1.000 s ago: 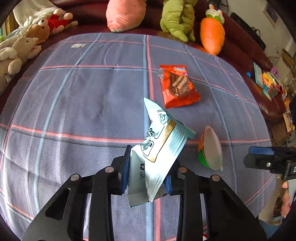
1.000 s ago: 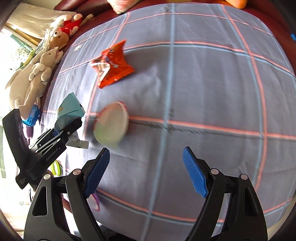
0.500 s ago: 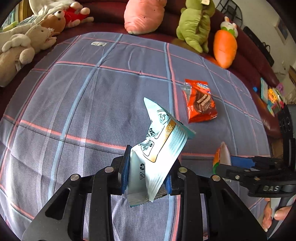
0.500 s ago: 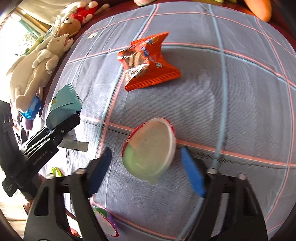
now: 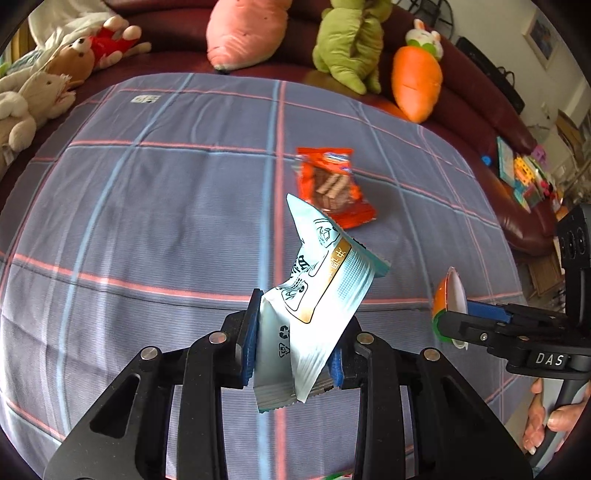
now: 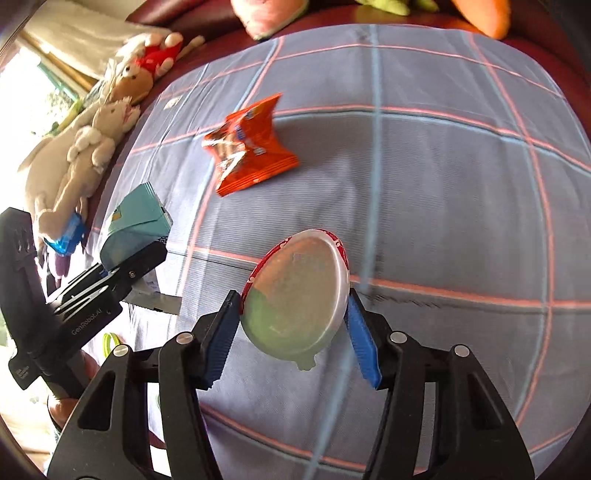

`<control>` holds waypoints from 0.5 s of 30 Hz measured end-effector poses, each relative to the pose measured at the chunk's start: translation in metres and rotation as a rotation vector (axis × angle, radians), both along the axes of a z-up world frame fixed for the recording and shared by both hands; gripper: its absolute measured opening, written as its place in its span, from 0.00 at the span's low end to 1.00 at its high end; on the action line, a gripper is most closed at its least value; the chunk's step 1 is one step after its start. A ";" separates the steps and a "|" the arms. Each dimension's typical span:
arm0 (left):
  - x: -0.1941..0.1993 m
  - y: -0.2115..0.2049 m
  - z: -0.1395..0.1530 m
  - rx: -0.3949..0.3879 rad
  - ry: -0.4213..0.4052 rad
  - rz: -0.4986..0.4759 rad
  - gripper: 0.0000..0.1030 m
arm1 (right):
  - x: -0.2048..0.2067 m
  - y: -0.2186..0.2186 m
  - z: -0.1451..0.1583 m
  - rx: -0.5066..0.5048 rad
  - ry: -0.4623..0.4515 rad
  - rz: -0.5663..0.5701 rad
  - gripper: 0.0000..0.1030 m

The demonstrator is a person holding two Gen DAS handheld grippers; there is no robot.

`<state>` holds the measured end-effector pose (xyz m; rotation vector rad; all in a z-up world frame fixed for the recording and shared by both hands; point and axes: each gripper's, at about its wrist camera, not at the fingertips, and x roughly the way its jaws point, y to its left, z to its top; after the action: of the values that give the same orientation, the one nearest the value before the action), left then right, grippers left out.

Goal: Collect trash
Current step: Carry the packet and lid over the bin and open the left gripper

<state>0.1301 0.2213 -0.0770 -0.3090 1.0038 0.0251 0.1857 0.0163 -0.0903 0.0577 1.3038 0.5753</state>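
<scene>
My left gripper [image 5: 293, 352] is shut on a pale blue and white snack wrapper [image 5: 317, 295] and holds it above the checked cloth. The wrapper also shows in the right wrist view [image 6: 135, 221]. My right gripper [image 6: 291, 332] is shut on an egg-shaped red and green cup with a foil lid [image 6: 297, 299], pads pressed on both its sides. The cup also shows in the left wrist view [image 5: 448, 299]. An orange biscuit packet [image 5: 332, 186] lies on the cloth further back; the right wrist view [image 6: 247, 147] shows it too.
A blue cloth with pink and light blue lines [image 5: 147, 203] covers the surface. Plush toys line the far dark red sofa: a pink one [image 5: 243, 33], a green one [image 5: 347, 40], an orange carrot [image 5: 417, 81], and bears at left [image 5: 48, 85]. Toy clutter lies at right [image 5: 524, 177].
My right gripper moved in around the egg-shaped cup and closed on it. My left gripper kept hold of the wrapper and shifted slightly.
</scene>
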 end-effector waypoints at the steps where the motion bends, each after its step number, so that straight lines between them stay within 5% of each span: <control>1: 0.000 -0.004 0.001 -0.001 -0.001 -0.008 0.30 | -0.002 -0.008 0.002 0.006 0.000 -0.011 0.53; 15: 0.020 -0.120 0.028 0.020 -0.036 -0.213 0.30 | -0.021 -0.133 0.032 0.082 -0.054 -0.216 0.53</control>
<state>0.1504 0.1014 -0.0486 -0.1828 0.9958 -0.1629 0.1650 -0.1167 -0.0588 0.2464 1.2029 0.4422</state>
